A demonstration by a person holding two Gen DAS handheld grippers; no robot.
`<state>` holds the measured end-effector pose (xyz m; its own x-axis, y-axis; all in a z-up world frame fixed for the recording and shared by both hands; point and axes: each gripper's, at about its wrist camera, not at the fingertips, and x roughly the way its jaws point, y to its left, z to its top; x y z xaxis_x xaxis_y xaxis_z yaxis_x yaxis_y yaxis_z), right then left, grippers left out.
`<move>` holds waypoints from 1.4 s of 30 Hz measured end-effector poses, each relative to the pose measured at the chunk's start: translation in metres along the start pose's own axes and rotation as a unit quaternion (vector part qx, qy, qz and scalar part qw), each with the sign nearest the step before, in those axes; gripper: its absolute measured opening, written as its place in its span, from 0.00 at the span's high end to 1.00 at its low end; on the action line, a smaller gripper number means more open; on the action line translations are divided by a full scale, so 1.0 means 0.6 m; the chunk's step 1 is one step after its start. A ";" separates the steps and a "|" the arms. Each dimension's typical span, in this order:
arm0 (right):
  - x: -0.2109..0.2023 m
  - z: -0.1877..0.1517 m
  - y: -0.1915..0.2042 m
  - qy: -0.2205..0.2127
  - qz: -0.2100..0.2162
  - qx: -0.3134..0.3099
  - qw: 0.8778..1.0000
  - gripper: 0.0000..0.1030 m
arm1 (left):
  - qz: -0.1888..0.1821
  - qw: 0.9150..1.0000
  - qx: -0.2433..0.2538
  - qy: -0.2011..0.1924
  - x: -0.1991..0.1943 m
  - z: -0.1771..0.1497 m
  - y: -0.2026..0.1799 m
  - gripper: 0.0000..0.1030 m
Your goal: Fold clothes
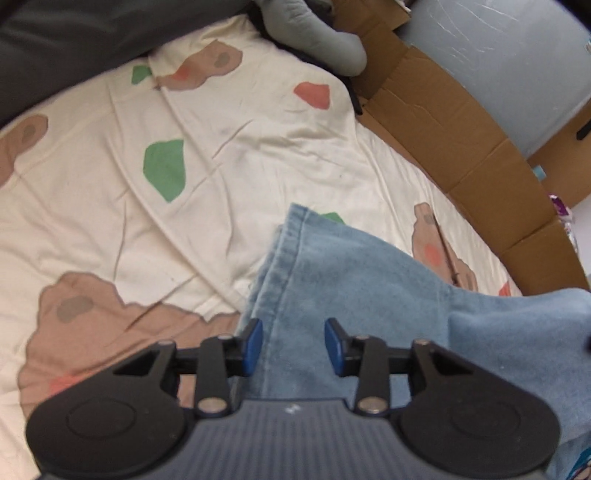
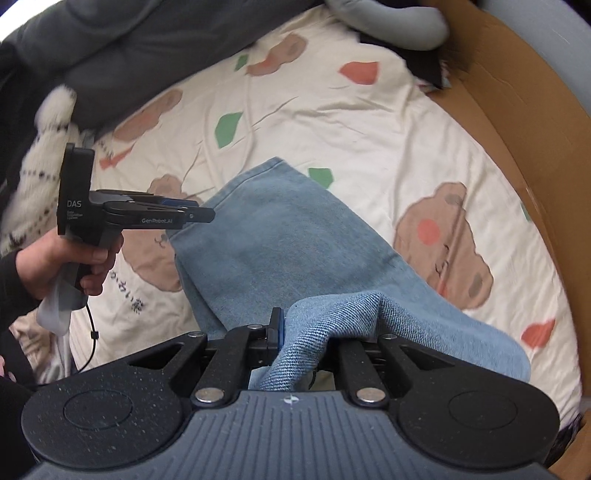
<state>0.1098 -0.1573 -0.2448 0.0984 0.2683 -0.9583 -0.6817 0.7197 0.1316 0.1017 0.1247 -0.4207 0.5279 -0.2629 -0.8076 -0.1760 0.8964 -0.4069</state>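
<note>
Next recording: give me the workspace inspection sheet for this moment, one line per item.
Surface: cream bedsheet with brown, green and red patches, wrinkled.
Job's things: blue jeans spread on the sheet, one end lifted.
Clutter: grey garment and dark blanket at the far edge; white patterned cloth beside them.
Grippers: left hand-held gripper open above the jeans, no denim between its pads; right hand-held gripper shut on a bunched denim fold.
Cables: thin black cord hanging below the left hand.
Surroundings: cardboard along the bed's edge.
</note>
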 end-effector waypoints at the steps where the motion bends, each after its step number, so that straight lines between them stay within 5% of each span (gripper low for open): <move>1: 0.005 0.009 0.007 0.004 -0.001 -0.009 1.000 0.93 | -0.004 1.000 -0.003 0.001 0.002 -0.003 0.004 0.62; 15: 0.110 0.116 0.113 0.042 0.004 -0.097 0.994 0.93 | -0.084 0.995 -0.062 0.000 0.004 -0.032 0.051 0.70; 32: 0.201 0.146 0.126 0.025 0.045 -0.022 0.998 0.93 | -0.086 0.991 -0.093 -0.051 -0.060 -0.008 0.082 0.71; 42: 0.234 0.152 0.161 0.036 0.050 -0.044 0.997 0.92 | -0.081 0.990 -0.108 -0.044 -0.046 -0.014 0.099 0.72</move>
<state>0.1237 0.0083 -0.3436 -0.0241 0.2871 -0.9576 -0.7465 0.6320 0.2083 0.0700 0.1822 -0.4262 0.6323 -0.3563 -0.6880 -0.2515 0.7455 -0.6173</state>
